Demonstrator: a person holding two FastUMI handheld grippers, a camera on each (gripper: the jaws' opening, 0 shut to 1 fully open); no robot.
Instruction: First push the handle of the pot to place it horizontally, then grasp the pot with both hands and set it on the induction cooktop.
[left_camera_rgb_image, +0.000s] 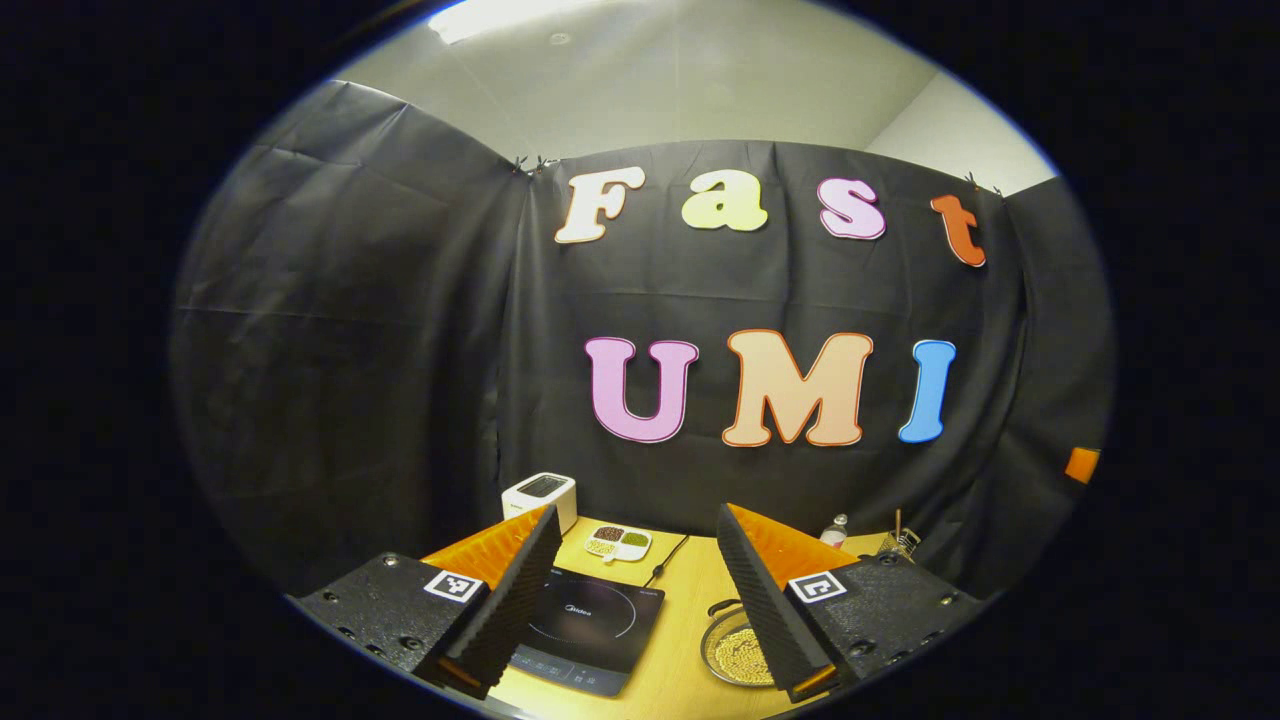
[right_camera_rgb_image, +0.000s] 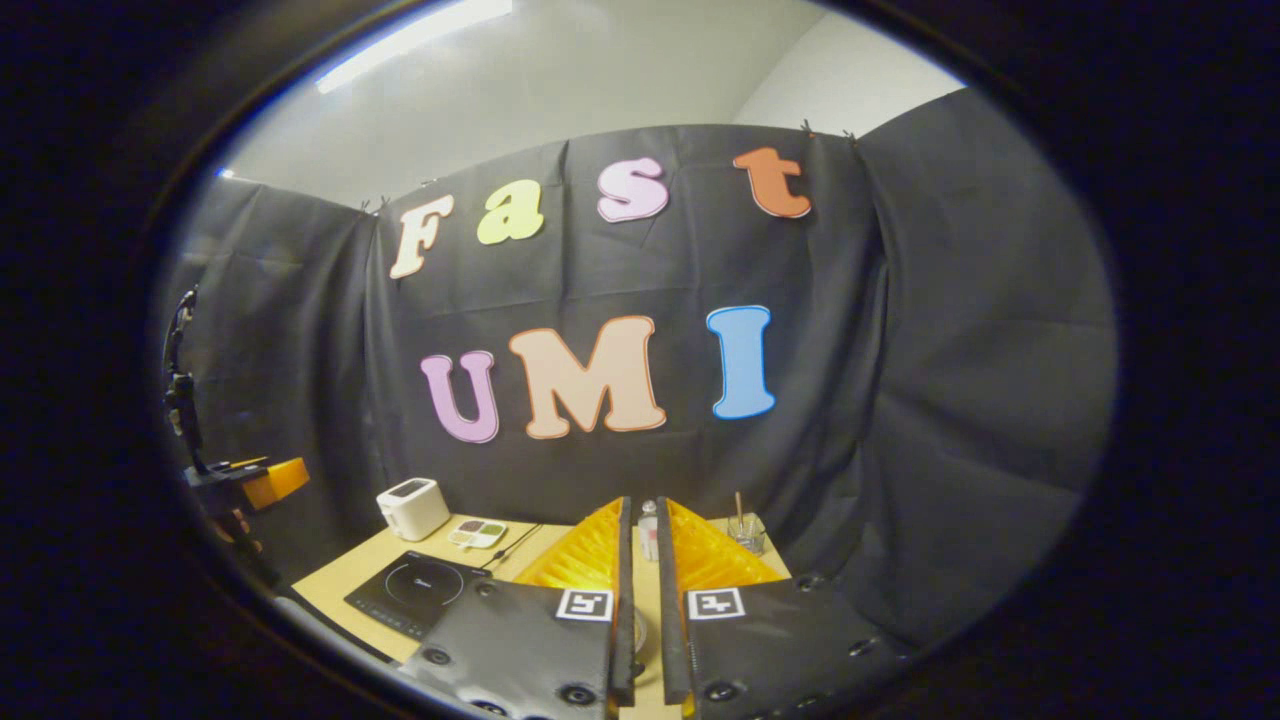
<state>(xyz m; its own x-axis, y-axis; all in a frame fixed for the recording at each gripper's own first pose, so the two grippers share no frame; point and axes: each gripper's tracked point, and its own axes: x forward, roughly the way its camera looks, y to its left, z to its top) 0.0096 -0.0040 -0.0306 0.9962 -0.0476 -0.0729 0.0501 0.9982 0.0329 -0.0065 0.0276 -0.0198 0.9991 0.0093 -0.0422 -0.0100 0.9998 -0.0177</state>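
Observation:
The pot, a shallow metal pan with pale yellow grains inside, sits on the wooden table low in the left gripper view. My left gripper's right finger hides part of it, and a dark handle shows at its far rim. The black induction cooktop lies to the pot's left, also seen as the cooktop in the right gripper view. My left gripper hangs open above the table, holding nothing. My right gripper is shut with only a thin gap and nothing in it.
A white toaster and a small dish of beans stand behind the cooktop, whose cord runs back. A bottle and a glass with sticks stand at the back right. The other gripper is raised at far left.

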